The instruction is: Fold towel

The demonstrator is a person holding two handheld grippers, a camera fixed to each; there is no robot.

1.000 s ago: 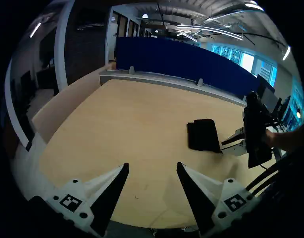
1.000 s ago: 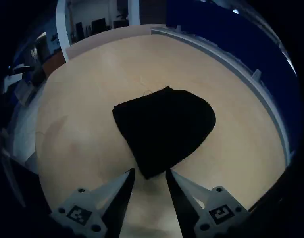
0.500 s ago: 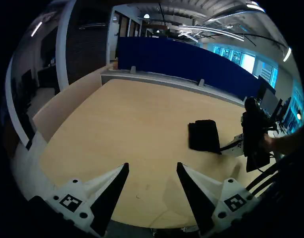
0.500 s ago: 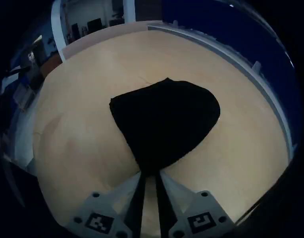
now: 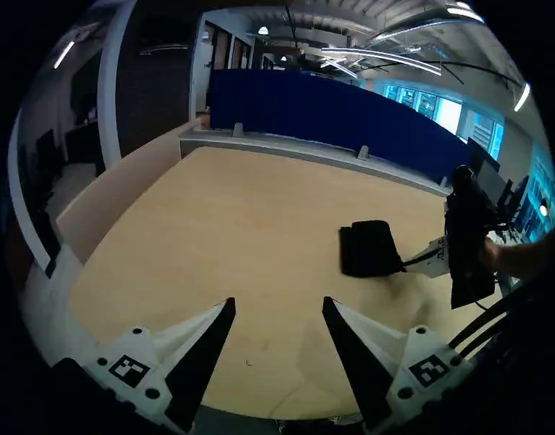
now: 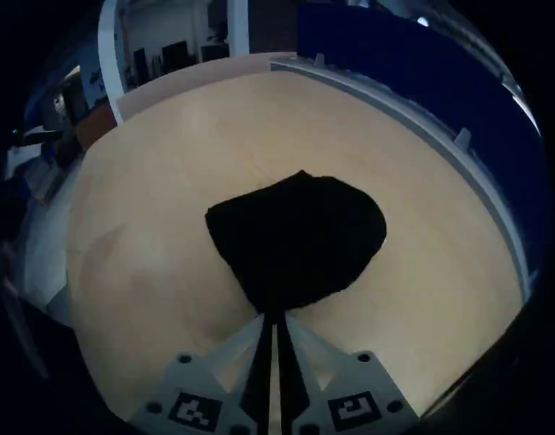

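The right hand-held gripper (image 6: 275,322) has its fingers drawn almost together, pinching the near corner of the black towel (image 6: 299,235). A second ago they stood apart on either side of that corner. The towel lies flat on the pale wooden counter (image 6: 154,188), in much the same place as before. The left hand-held gripper (image 5: 277,303) stays spread wide and holds nothing. It hangs above the counter's near edge, well apart from the towel.
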